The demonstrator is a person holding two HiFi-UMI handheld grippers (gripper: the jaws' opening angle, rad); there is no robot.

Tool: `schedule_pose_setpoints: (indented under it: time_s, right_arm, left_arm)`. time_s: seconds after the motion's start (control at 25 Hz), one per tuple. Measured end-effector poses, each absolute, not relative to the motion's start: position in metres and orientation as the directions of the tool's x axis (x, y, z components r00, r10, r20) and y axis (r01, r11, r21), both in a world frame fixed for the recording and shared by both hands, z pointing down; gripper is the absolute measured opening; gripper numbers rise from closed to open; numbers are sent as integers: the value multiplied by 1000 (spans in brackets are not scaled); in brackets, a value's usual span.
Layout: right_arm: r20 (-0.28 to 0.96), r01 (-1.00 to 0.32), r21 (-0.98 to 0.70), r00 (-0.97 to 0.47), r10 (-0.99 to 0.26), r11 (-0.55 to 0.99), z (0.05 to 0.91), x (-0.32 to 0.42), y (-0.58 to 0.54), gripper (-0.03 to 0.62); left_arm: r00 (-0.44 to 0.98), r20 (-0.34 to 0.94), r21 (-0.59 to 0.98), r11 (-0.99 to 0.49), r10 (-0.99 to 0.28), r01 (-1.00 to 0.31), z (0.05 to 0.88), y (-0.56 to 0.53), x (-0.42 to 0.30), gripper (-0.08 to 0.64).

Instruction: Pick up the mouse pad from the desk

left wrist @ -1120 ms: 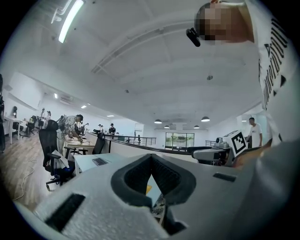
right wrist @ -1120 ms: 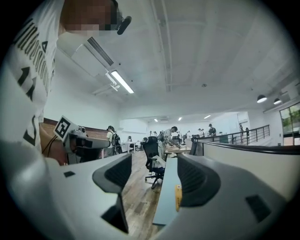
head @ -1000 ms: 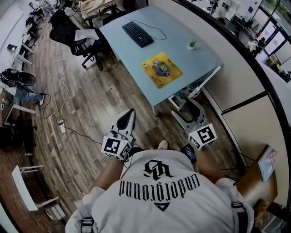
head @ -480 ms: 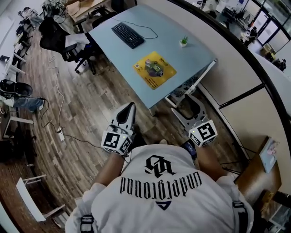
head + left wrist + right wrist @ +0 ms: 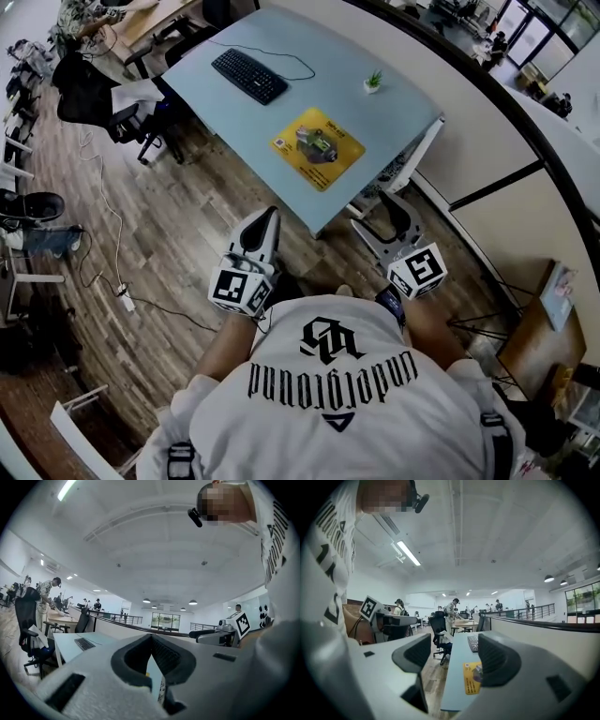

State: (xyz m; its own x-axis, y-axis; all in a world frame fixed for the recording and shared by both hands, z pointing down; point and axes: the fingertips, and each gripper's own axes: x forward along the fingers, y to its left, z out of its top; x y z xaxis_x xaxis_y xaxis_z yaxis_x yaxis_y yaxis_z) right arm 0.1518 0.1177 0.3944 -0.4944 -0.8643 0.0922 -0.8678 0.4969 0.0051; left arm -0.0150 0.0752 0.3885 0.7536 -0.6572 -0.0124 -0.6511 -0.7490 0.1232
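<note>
before the desk (image 5: pixel 398 111), right tongs (image 5: pixel 452 656) agape

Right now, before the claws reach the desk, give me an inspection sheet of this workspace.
Surface: pale blue desk, mostly bare.
Job's things: yellow mouse pad lying flat near the desk's near edge, untouched.
Clutter: keyboard and small plant farther back on the desk.
Claws: left claw shut, empty; right claw open, empty; both short of the desk.
Cables: keyboard cable across the desk; another cable on the floor.
Surroundings: wood floor, office chairs, people at far desks.
</note>
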Motion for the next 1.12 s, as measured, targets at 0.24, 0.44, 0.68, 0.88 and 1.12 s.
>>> schedule_pose_setpoints:
  time_s: [0.24, 0.44, 0.68, 0.88, 1.12]
  right_arm:
    - [116, -885, 27, -458, -881, 464, 398, 113, 72, 301]
    - [127, -914, 26, -400, -908, 406, 399, 88, 36, 301]
    - [140, -945, 15, -322, -936, 327, 406, 58, 2, 302]
    - [168, -964, 8, -261, -951, 266, 409, 39, -20, 302]
    - [199, -978, -8, -205, -958, 208, 419, 26, -30, 302]
  left_arm:
    - [802, -29, 108, -799, -597, -591, 388, 28, -41, 6]
    - [834, -33, 100, -833, -550, -545, 383, -15, -69, 8]
    - [877, -22, 78, -875, -481, -478, 384, -61, -100, 8]
    - [907, -8, 89, -903, -422, -419, 384, -93, -117, 8]
    - [932, 9, 98, -928, -361, -361, 391, -112, -124, 8]
